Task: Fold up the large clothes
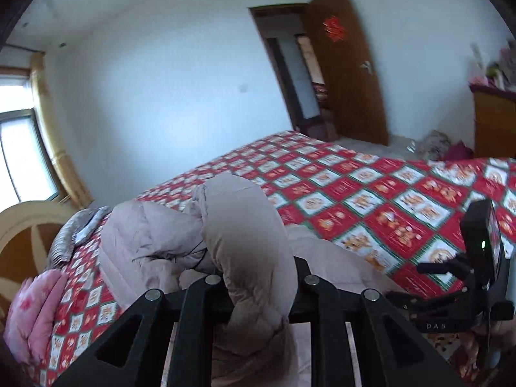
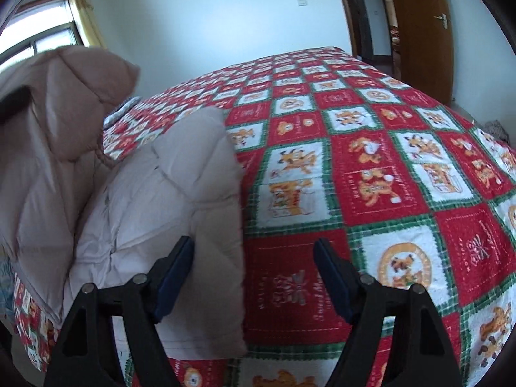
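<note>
A beige puffer coat (image 1: 151, 235) lies bunched on the near side of a bed, on a red, white and green checked bedspread (image 1: 354, 193) printed with cartoon dogs. The left hand-held gripper (image 1: 258, 277) is clamped narrowly on a thick quilted fold of the coat, which rises up between its black fingers and hangs over them toward the camera (the pads themselves are hidden by the fabric). In the right wrist view that lifted part of the coat (image 2: 58, 122) stands at the left edge, above the bedspread (image 2: 387, 177), while a paler quilted panel (image 2: 180, 200) of the same coat lies flat on the bed.

The right hand-held gripper (image 2: 254, 274) stands wide, its jaws apart over the bed. Its left finger (image 2: 175, 274), with a dark blue pad, sits against the edge of the pale panel; its right finger (image 2: 332, 277) is over bare bedspread. The pads do not press on the coat from both sides.

A pink pillow (image 1: 35, 309) and a grey striped pillow (image 1: 74, 232) lie near the wooden headboard (image 1: 22, 235). Beyond the bed a brown door (image 1: 348, 74) stands open, with a red paper ornament on it, and a window with a yellow curtain (image 1: 48, 129) is at the left.
</note>
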`<state>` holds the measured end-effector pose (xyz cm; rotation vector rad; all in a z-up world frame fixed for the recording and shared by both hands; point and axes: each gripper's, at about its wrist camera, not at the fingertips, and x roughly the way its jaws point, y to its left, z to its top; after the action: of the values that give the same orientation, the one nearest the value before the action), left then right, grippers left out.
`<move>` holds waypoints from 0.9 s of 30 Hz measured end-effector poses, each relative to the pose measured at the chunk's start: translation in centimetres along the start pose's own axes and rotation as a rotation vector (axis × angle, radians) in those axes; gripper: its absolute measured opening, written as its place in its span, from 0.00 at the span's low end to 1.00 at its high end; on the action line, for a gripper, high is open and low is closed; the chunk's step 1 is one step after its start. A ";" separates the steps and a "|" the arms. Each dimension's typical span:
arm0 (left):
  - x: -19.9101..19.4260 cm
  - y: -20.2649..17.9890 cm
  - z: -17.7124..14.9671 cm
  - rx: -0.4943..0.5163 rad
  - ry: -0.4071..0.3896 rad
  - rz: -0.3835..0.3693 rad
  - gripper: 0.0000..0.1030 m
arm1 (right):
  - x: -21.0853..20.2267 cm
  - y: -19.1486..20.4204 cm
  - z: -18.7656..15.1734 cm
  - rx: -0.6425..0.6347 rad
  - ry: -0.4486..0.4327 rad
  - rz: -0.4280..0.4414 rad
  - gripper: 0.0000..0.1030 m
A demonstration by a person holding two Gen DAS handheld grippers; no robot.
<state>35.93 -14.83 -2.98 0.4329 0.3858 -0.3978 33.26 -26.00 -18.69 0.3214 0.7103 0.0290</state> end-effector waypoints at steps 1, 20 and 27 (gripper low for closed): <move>0.6 -1.0 -0.1 0.018 0.012 -0.017 0.17 | 0.0 -0.5 0.2 0.020 -0.006 -0.003 0.76; 6.9 -11.9 -4.5 0.218 0.091 -0.067 0.19 | 2.2 -5.2 -0.9 0.062 0.034 -0.164 0.82; 1.8 -10.1 -2.6 0.142 0.023 -0.036 0.67 | 2.5 -5.1 -0.9 0.049 0.040 -0.165 0.85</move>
<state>32.26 -22.54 -9.18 0.5700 0.3893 -0.4571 34.12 -30.27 -22.45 0.3090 0.7759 -0.1389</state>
